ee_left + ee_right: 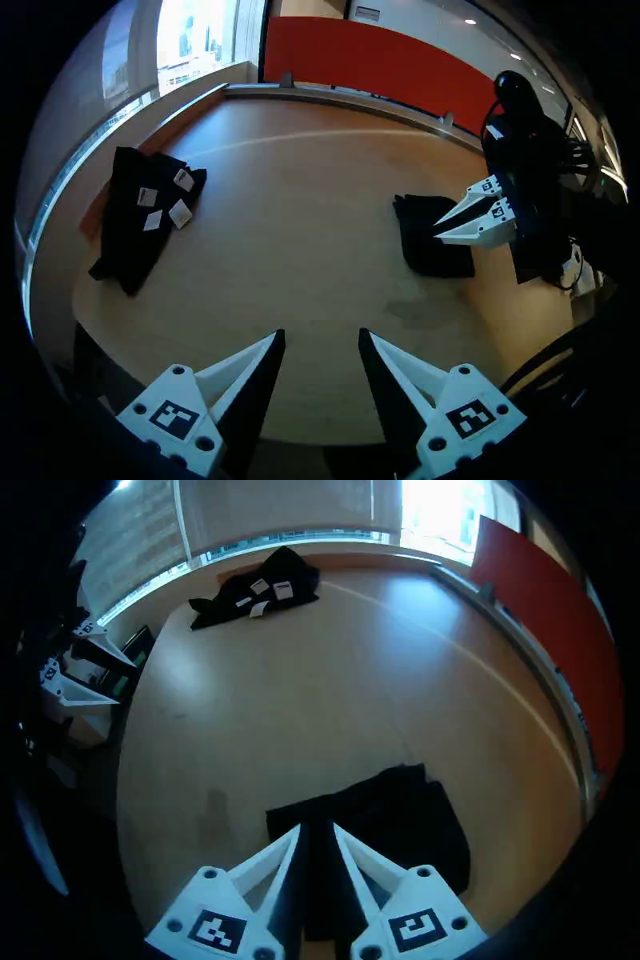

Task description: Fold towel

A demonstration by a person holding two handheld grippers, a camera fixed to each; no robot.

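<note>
Wooden table (240, 720) bears a dark towel (400, 816) and, well apart, tagged dark cloths (256, 592).

**No Readable Writing in Sight**

Small white paper tags (180, 213) lie on the crumpled black cloth pile (128, 232) near the window; any print on them is too small to read. The white plastic fingers of the left gripper (320, 340) and right gripper (318, 832) carry square black-and-white coded markers (174, 418), which are patterns without letters or numbers.

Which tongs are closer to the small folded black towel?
Right. The right tongs are directly over the towel, with the tips above the cloth. The left tongs are open over the bare table, well away from it.
</note>
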